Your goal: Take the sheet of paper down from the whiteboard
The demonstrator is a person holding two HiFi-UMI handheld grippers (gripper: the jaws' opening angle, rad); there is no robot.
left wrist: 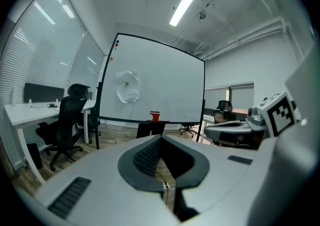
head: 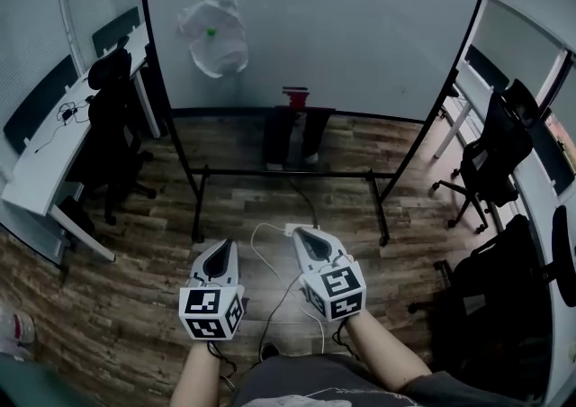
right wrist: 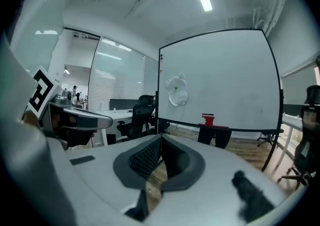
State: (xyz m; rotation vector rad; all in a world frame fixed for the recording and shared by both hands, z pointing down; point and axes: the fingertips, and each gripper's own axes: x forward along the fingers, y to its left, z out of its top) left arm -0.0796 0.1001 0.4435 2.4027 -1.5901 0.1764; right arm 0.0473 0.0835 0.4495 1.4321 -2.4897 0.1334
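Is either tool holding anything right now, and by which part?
Nothing is held. The left tool and the right tool are both shut and empty, well short of the sheet of paper on the whiteboard.

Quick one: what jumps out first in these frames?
The big whiteboard on its stand fills the middle of the room. A crumpled white sheet of paper is pinned at its upper left by what looks like a green magnet, and a small red object sits on its tray. In the foreground the left gripper and right gripper are both shut and empty, well short of the board.
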